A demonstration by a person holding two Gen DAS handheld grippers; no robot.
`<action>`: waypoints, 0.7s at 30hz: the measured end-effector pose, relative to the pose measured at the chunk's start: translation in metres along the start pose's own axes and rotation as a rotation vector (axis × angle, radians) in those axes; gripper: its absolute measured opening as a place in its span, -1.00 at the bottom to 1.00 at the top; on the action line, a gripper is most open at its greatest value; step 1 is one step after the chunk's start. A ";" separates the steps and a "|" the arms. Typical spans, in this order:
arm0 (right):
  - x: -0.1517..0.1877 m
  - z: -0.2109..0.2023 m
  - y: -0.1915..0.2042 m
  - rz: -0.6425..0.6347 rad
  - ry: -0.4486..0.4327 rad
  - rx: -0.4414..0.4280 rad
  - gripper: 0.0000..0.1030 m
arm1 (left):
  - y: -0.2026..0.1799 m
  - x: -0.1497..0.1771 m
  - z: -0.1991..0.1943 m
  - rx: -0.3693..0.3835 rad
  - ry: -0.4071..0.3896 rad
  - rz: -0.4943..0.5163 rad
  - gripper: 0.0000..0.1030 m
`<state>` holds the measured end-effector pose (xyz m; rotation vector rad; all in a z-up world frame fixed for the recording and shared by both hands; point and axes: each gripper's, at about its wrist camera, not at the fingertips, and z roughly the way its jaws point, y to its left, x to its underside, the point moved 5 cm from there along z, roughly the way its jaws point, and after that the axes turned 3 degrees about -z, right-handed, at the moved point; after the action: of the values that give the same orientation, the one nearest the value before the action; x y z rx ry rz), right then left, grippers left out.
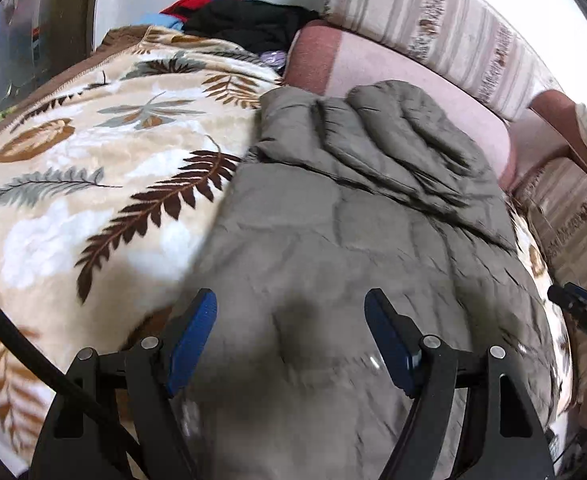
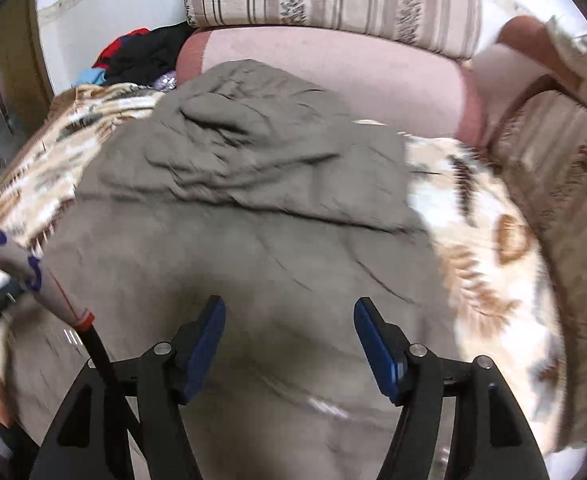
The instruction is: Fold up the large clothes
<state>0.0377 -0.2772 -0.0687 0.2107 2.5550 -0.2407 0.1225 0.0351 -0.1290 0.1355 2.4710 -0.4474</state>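
Leaf-print blanket [image 1: 93,168] over sofa [image 1: 393,68]; grey jacket [image 1: 333,240] on top; both hand-held grippers wide, empty.

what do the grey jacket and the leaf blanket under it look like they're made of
Grey jacket: probably a thin matte synthetic shell over padding, judging by the stitched quilt lines, puffy panels and fine crinkles. Leaf blanket: seems a plush fleece or mink-type pile; its surface looks soft and fuzzy, the printed fern leaves have blurry edges, and a stitched brown binding runs along its edge.
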 end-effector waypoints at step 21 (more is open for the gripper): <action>0.076 -0.029 -0.042 0.096 -0.051 -0.060 0.50 | -0.086 0.048 -0.085 -0.083 -0.021 0.152 0.46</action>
<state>-0.0489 -0.3039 -0.0813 0.2991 2.4901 -0.1314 0.0190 -0.0162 -0.0693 0.2812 2.4330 -0.2791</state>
